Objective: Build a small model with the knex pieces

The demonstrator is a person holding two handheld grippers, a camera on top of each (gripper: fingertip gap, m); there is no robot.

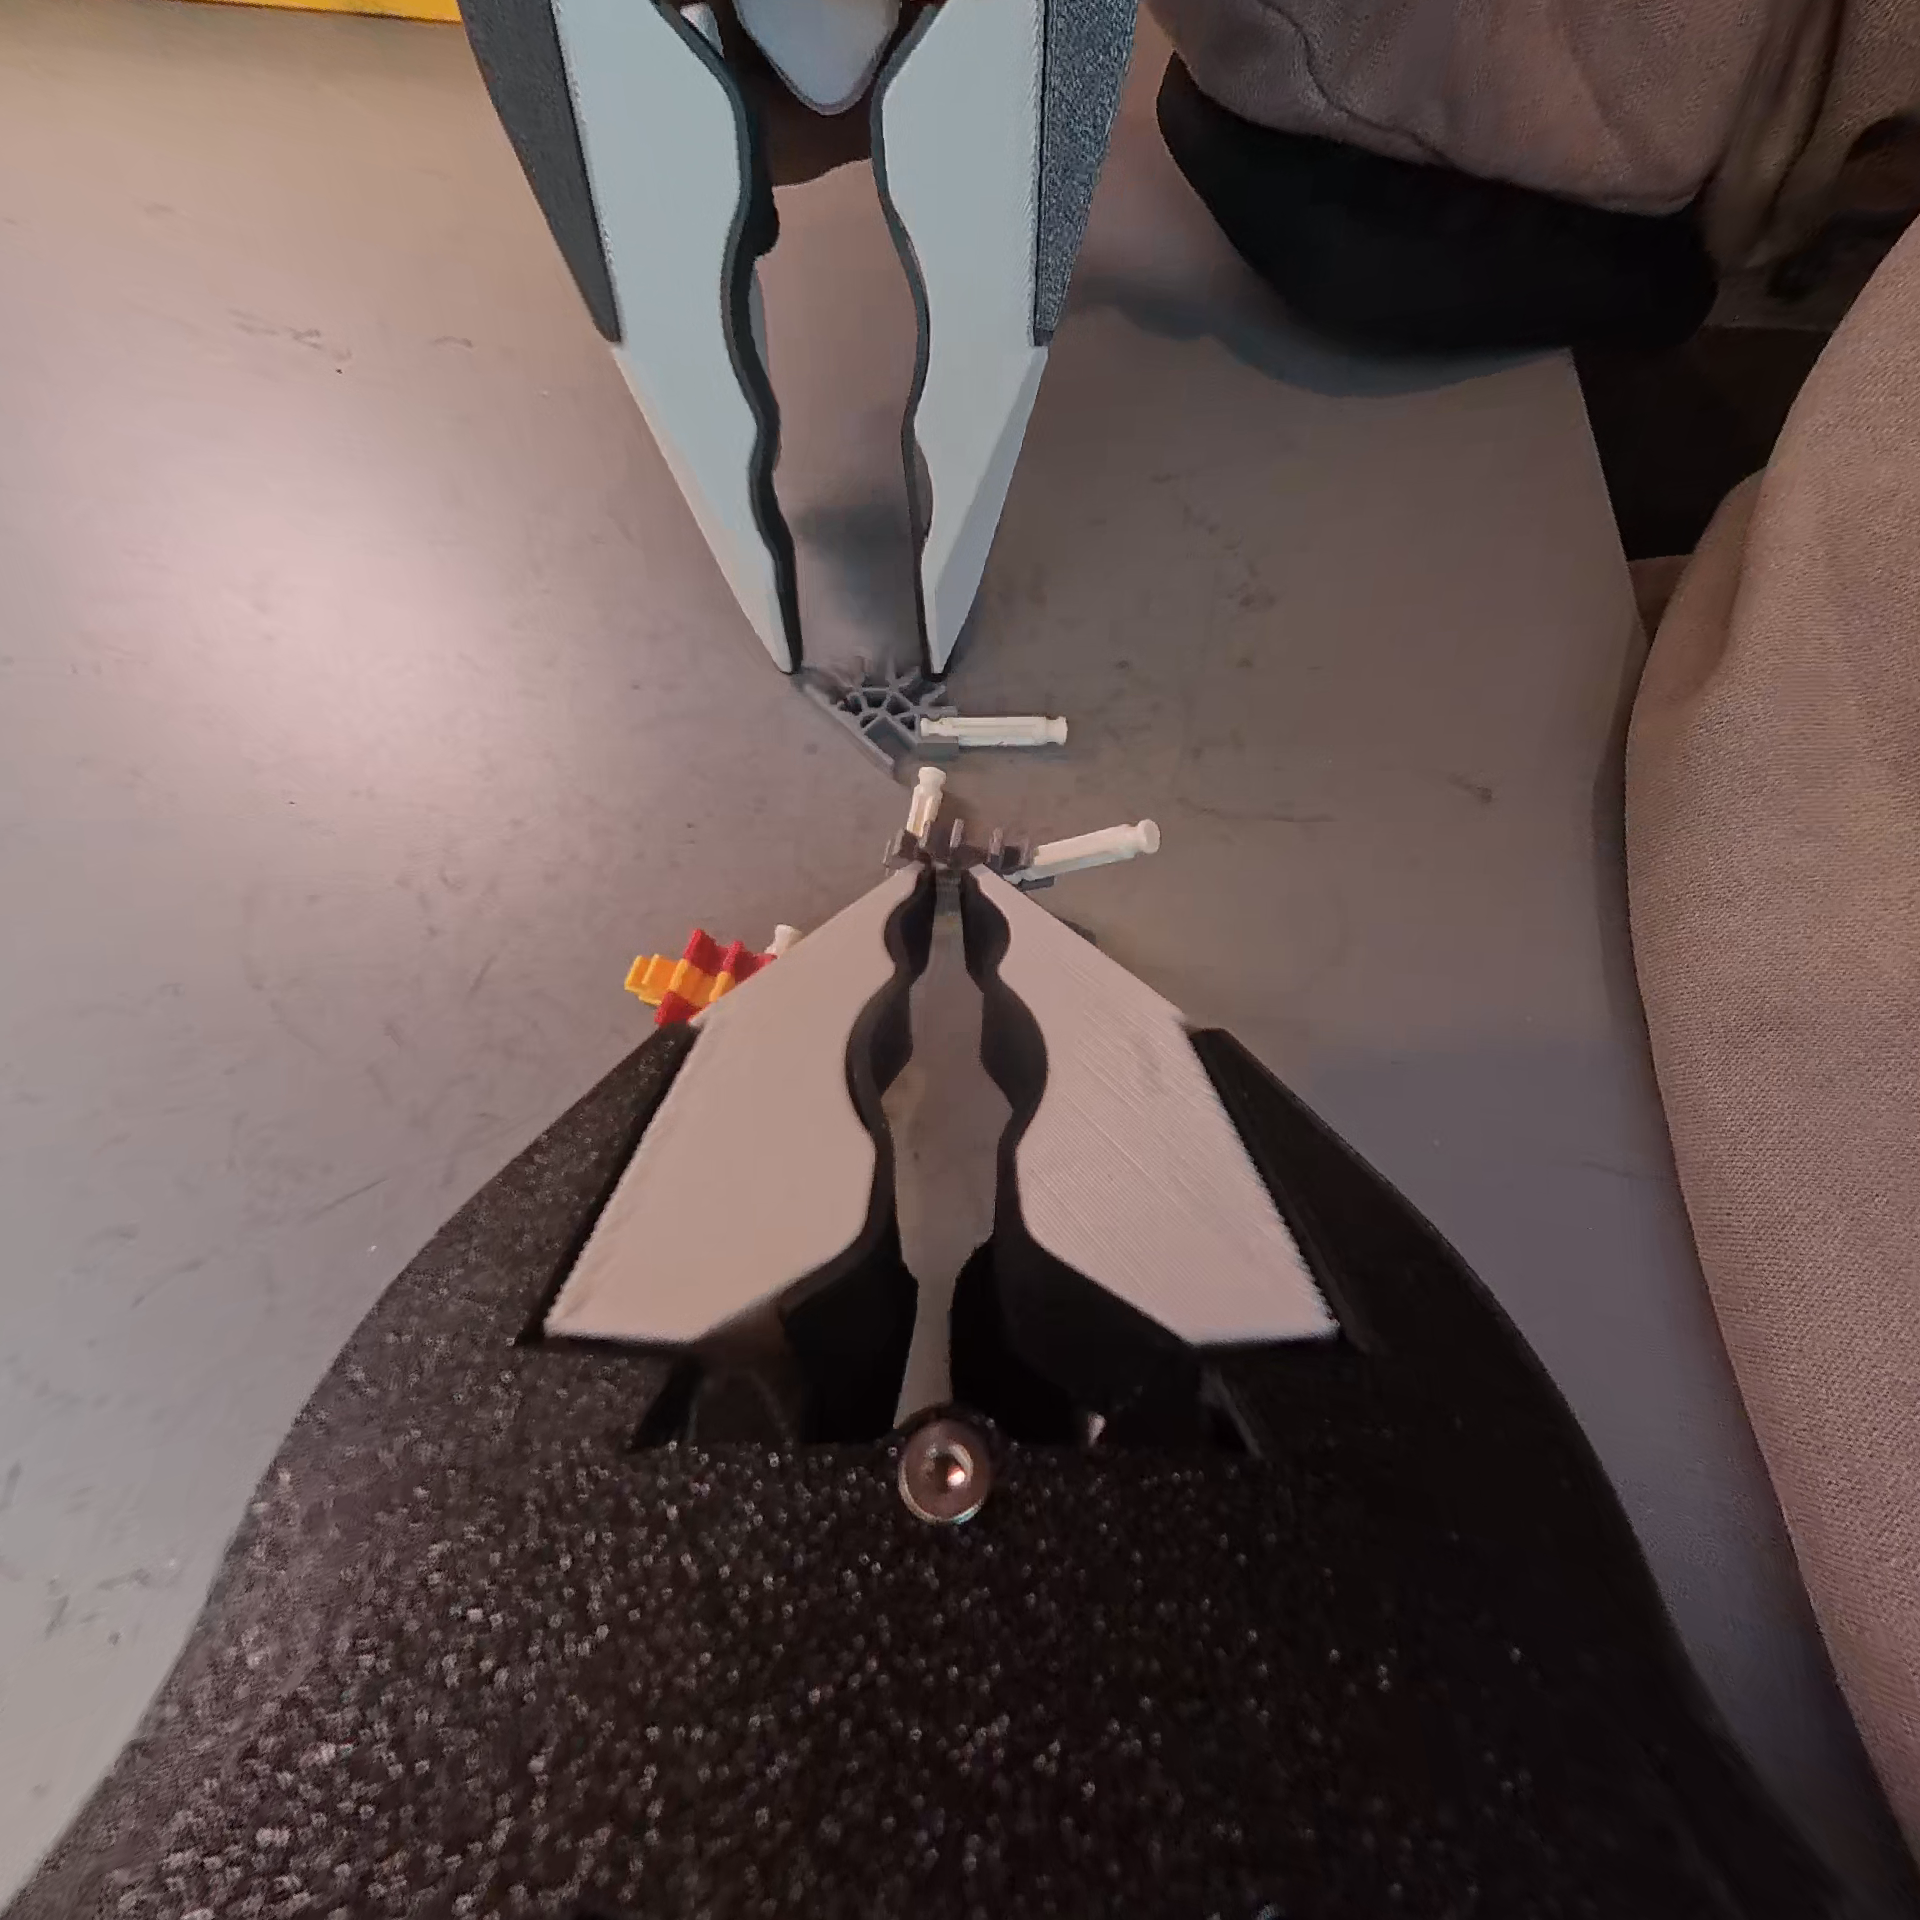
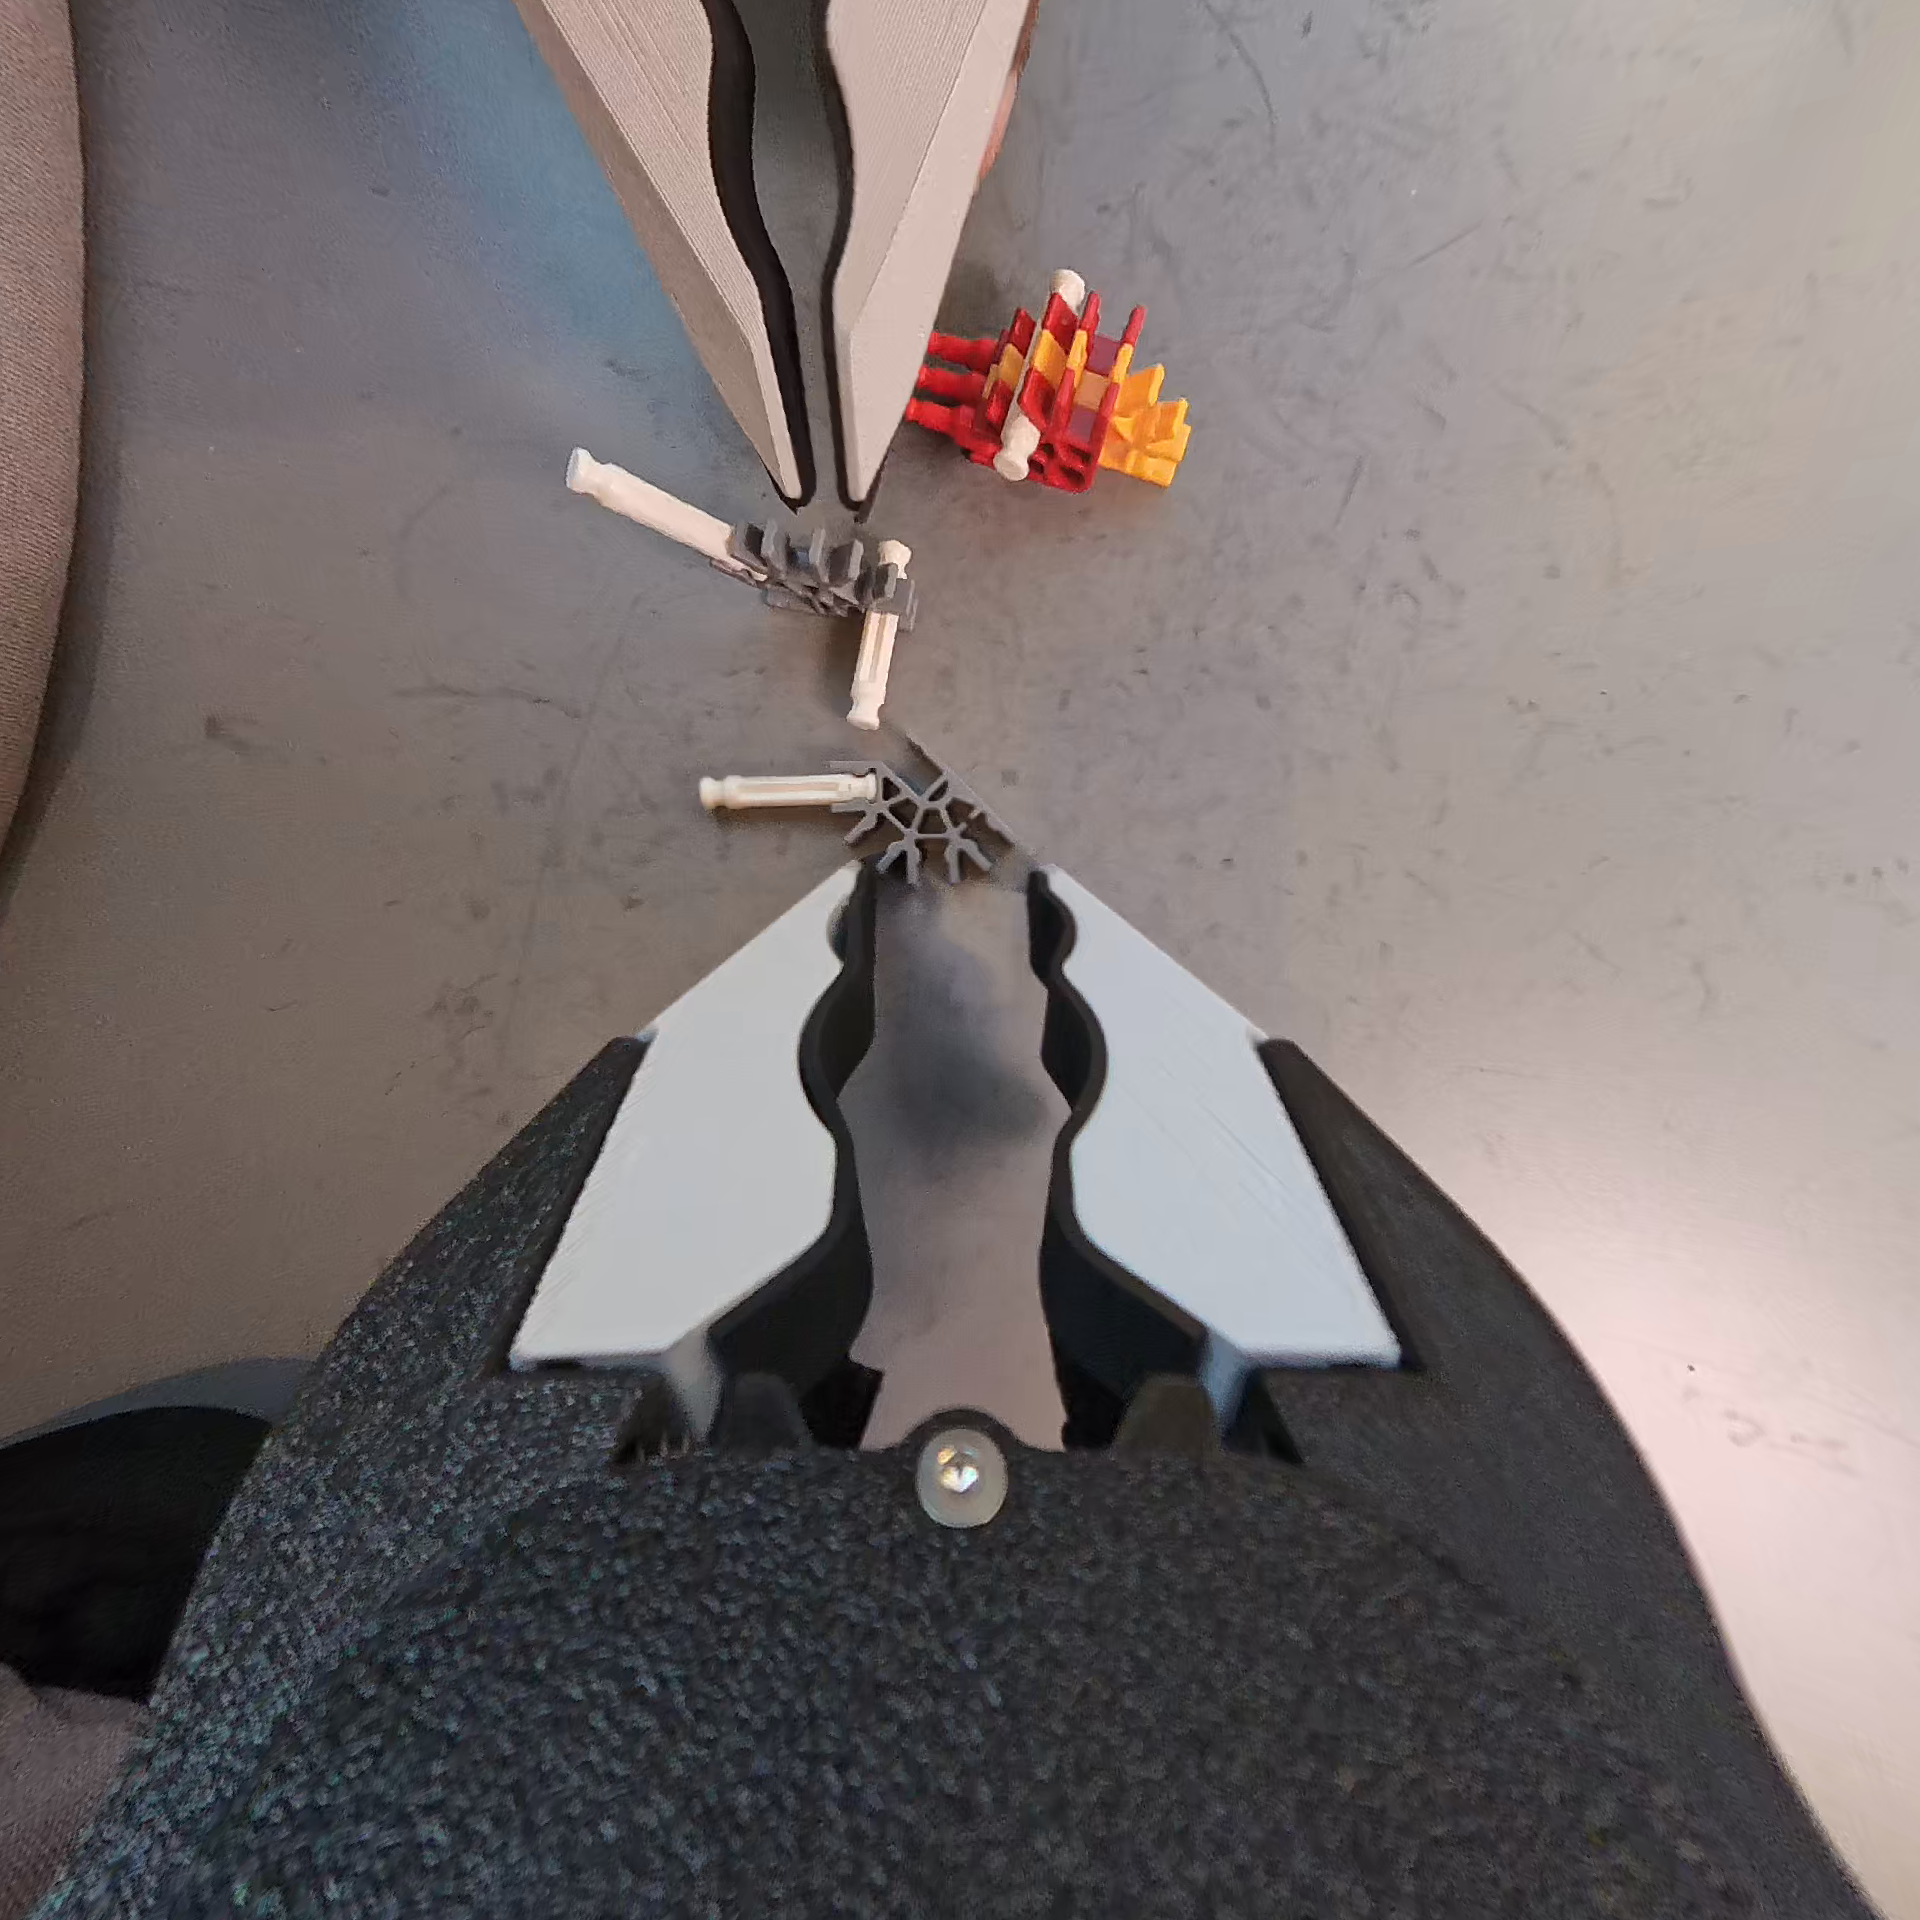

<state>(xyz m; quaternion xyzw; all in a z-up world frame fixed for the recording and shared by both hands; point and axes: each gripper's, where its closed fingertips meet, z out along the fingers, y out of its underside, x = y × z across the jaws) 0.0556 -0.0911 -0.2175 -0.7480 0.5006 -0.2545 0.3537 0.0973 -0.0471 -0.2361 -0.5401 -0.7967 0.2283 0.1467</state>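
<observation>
My left gripper (image 1: pixel 940 881) is shut on the edge of a small grey toothed connector (image 1: pixel 961 850) that carries two white rods (image 1: pixel 1091 844); in the right wrist view the connector (image 2: pixel 821 577) stands on edge on the grey table, under that gripper (image 2: pixel 826 504). My right gripper (image 2: pixel 948 881) has its jaws part-way closed, pinching the near edge of a flat grey connector (image 2: pixel 925 821) that lies on the table with one white rod (image 2: pixel 769 790) plugged in. In the left wrist view this gripper (image 1: pixel 862 670) faces mine, and the flat connector (image 1: pixel 883 717) lies just beyond the first piece.
A red and yellow built block of connectors (image 2: pixel 1049 395) with a white rod sits on the table beside the left gripper, and also shows in the left wrist view (image 1: pixel 696 977). Beige fabric (image 1: pixel 1787 935) and a black object (image 1: pixel 1403 260) border the table's right edge (image 1: pixel 1605 582). The tips of one gripper are about 7 centimeters away from the tips of the other. Between my right fingertips and the black object (image 1: pixel 1403 260) there is roughly 15 centimeters.
</observation>
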